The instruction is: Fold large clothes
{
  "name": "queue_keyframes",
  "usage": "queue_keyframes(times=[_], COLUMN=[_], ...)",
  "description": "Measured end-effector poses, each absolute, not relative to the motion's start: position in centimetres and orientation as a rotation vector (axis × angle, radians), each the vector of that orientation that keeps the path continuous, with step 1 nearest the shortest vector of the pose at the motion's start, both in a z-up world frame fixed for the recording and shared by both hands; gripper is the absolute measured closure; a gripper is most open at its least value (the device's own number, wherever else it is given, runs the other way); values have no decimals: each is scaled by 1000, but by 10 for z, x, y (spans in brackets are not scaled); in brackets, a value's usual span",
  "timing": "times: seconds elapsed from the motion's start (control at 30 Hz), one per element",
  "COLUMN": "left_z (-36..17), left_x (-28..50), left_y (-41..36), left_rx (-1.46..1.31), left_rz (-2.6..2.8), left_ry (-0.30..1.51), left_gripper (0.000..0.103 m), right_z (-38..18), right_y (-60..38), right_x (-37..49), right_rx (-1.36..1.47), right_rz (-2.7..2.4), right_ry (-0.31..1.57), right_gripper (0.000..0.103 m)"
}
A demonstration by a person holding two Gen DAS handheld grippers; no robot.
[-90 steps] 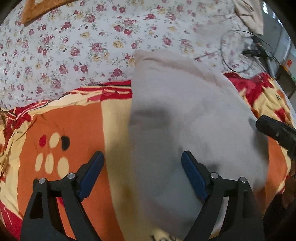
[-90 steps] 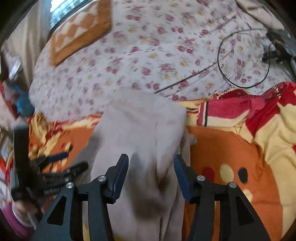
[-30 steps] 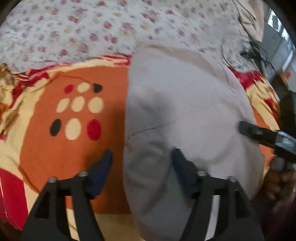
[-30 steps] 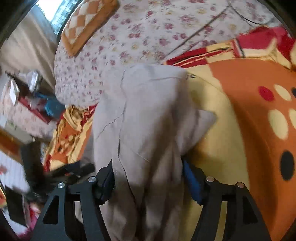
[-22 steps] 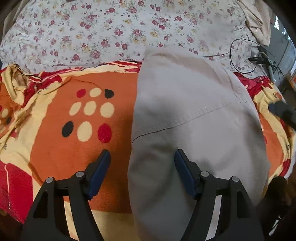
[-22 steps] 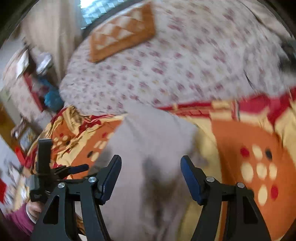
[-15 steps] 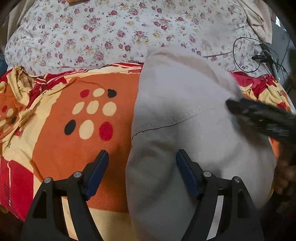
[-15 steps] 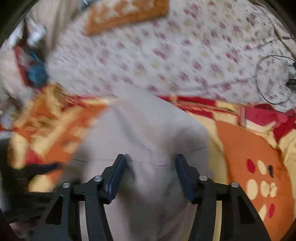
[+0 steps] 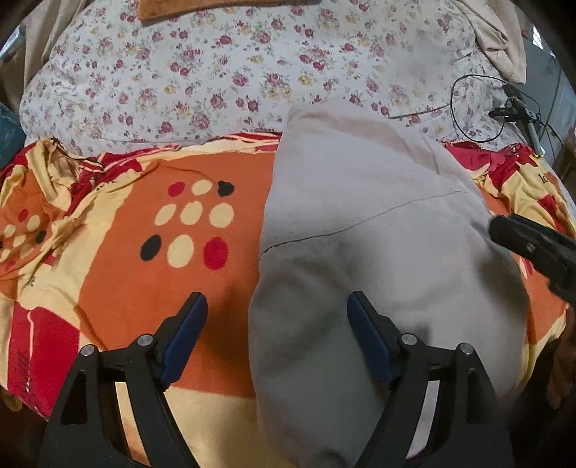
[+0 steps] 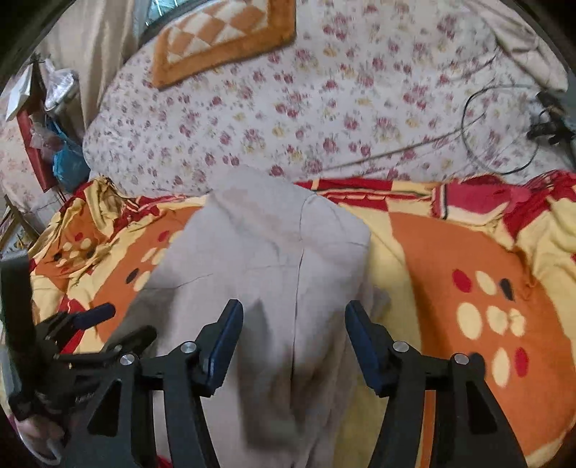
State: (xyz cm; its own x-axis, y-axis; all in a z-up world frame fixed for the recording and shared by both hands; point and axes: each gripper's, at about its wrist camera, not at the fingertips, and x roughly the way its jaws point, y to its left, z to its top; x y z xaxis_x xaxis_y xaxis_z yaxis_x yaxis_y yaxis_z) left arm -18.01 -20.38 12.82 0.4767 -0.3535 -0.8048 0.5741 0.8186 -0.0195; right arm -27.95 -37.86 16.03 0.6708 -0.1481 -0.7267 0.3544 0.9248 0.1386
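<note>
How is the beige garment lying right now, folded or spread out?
Folded: the beige garment lies as a narrow doubled strip on the orange blanket, layered edges showing at its far end. Neither gripper holds it.

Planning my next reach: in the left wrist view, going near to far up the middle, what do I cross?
Left tongs, open → beige garment lying on the orange patterned blanket → floral bedsheet → orange-brown mat at the far edge.
</note>
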Motion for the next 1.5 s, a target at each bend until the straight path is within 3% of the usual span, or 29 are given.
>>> queue_keyframes(times=[0.1, 0.4, 1.5], left_z=[135, 149, 147], left_x=[-186, -197, -198], left_y=[-197, -180, -181], left_rx=[244, 204, 203], left_rz=[-562, -526, -510], left_ry=[886, 811, 784], left_gripper=[23, 23, 23], right_z=[167, 170, 158], right_y=[-368, -345, -339], right_x=[-291, -300, -291], right_rx=[249, 213, 216], right_rz=[-332, -365, -376], right_ry=[774, 770, 796], right_gripper=[29, 22, 21])
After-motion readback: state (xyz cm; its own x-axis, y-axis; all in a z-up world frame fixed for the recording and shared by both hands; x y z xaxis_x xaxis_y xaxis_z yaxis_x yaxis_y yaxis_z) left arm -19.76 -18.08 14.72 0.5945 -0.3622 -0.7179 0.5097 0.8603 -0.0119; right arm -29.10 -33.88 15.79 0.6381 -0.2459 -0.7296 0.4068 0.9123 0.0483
